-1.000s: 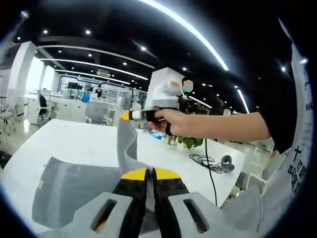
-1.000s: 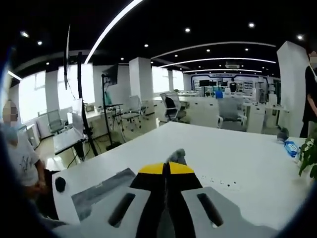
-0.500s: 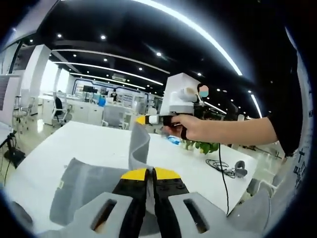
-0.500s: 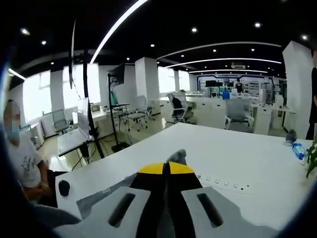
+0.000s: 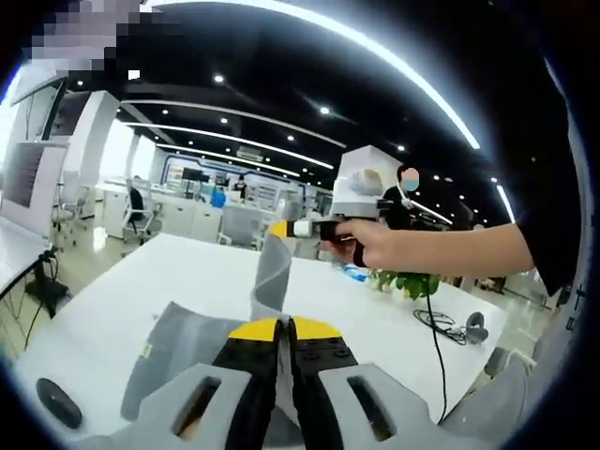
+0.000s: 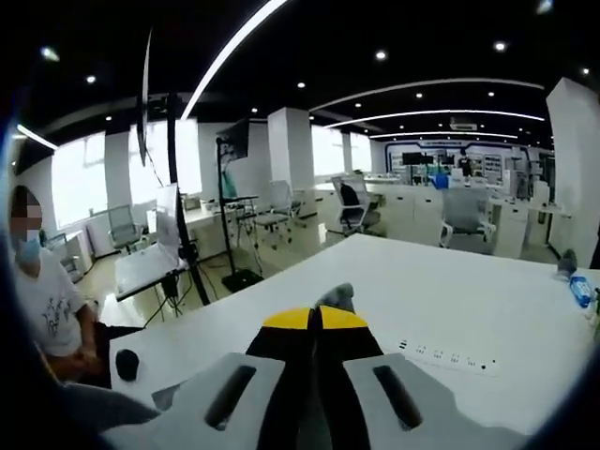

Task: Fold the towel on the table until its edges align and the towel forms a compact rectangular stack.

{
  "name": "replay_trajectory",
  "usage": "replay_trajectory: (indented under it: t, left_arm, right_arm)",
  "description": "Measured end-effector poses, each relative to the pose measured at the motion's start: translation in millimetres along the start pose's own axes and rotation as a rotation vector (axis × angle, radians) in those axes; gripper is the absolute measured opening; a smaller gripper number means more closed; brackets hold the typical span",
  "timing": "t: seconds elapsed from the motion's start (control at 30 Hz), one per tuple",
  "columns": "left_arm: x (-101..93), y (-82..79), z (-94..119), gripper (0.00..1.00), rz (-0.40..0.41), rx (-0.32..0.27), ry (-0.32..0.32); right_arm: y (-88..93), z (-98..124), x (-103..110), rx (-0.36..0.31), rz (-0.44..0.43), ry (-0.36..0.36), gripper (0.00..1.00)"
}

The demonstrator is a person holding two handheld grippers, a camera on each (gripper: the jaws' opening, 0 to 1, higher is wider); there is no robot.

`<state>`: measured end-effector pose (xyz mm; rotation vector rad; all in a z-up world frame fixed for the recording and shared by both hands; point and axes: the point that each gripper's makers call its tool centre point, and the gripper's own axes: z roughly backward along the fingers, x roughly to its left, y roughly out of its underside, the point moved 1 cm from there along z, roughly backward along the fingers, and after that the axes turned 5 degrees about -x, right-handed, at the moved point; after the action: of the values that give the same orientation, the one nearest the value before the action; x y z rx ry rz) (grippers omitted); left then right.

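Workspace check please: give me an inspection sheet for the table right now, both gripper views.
Surface: white table, large.
Job's things: grey towel, partly lifted, two corners raised.
Clutter: dark mouse, power strip, bottle, plant, headset.
Grippers: left gripper shut on towel; right gripper shut on towel.
Cables: black cable hanging from the right gripper.
Surroundings: open office, desks, chairs, seated person.

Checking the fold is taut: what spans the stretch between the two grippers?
In the left gripper view, gray towel spans it, rising from the left gripper to the right gripper.
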<state>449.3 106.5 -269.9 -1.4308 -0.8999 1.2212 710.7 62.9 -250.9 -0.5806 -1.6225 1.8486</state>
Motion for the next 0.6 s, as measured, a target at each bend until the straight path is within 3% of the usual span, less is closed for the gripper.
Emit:
replay_trajectory:
  t: [0.23, 0.6]
  left_arm:
    - [12.5, -0.4, 7, 0.04, -0.026, -0.007, -0.053]
    - [43.0, 7.6, 11, 0.04, 0.007, -0.002, -0.136]
  right_arm:
    - [9.7, -12, 15, 0.008, -0.015, -0.02, 0.0]
    - [20.8, -46, 32, 0.018, -0.031, -0.04, 0.0]
